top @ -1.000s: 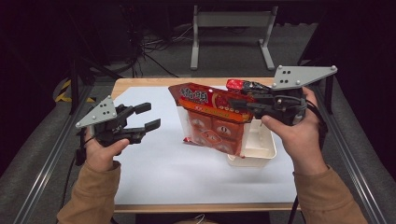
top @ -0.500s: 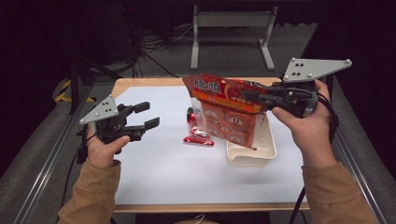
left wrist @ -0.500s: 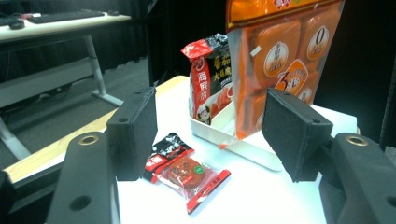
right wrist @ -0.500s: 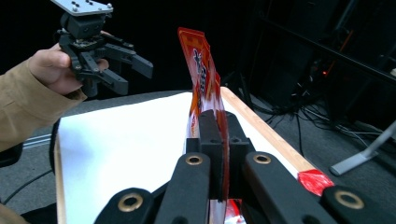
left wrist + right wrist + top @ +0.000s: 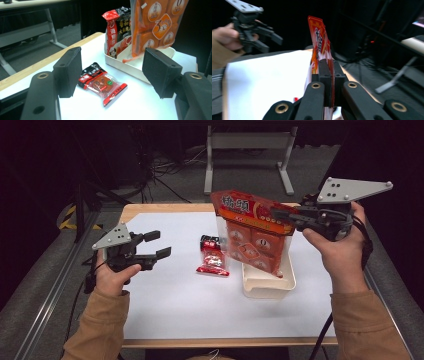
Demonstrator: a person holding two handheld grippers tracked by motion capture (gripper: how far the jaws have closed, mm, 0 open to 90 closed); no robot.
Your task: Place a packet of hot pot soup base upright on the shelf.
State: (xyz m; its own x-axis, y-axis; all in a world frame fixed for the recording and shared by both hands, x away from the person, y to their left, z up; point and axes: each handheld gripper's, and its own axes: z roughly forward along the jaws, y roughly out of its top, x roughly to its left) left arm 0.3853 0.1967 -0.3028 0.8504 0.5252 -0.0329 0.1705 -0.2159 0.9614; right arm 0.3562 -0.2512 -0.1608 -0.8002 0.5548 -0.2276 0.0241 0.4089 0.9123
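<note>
While right tongs (image 5: 280, 213) clamp the orange bag (image 5: 252, 237) by its top | left tongs (image 5: 159, 244) apart, just been opening, nothing between | risk: bag slips or swings, tipping the tray (image 5: 267, 285) at centre frame.

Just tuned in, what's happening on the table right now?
A person works with a gripper in each hand. The right gripper is clamped on the top edge of a big orange bag, holding it upright over the white tray; whether its bottom touches the tray is unclear. Another red and black packet stands in the tray. The left gripper, its jaws just opening with nothing between them, points toward a small red and black sachet lying flat on the white table beside the tray.
</note>
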